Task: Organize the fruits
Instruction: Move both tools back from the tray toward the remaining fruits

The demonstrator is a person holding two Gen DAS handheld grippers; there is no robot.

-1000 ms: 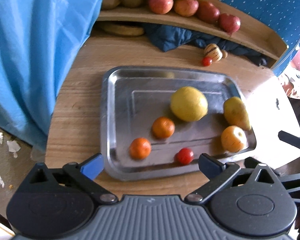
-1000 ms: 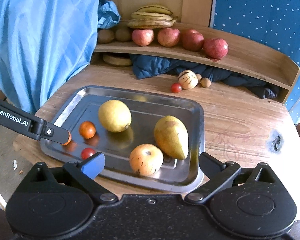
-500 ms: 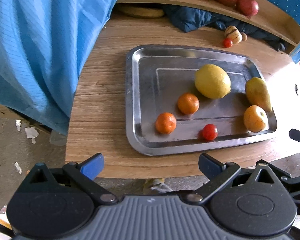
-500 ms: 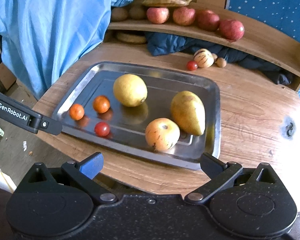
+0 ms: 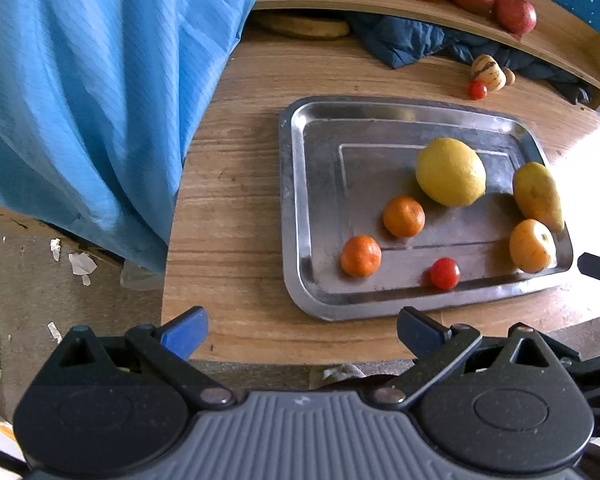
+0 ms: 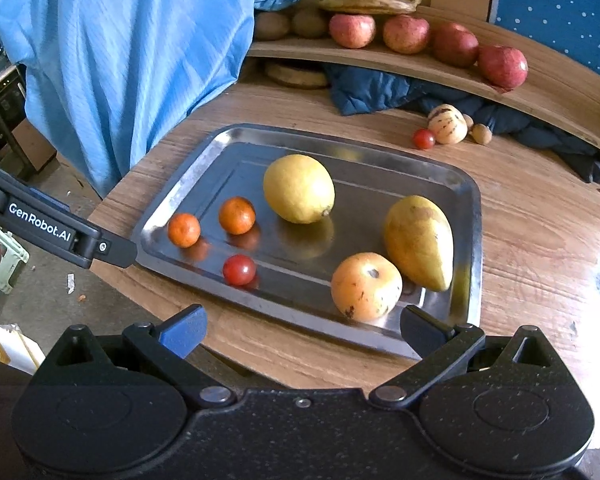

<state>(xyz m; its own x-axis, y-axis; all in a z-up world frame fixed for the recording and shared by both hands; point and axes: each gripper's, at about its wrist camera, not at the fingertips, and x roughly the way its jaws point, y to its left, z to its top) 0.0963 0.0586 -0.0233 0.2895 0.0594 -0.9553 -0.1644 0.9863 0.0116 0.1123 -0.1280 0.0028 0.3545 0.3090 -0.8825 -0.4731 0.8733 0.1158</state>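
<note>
bright daylight (fisheye-warped edges), glare right

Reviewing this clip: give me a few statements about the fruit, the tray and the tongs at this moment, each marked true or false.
1. Both the left tongs and the right tongs are open and hold nothing. True.
2. The metal tray holds two red cherry tomatoes. False: only one cherry tomato lies on it; the other tomato lies on the wooden table beyond the tray.
3. Two small oranges lie on the tray, the nearer orange and the farther orange. True.
4. The red apples are on the tray. False: they sit in a row on the raised wooden shelf.
5. The pear lies beside the yellow-orange apple. True.
</note>
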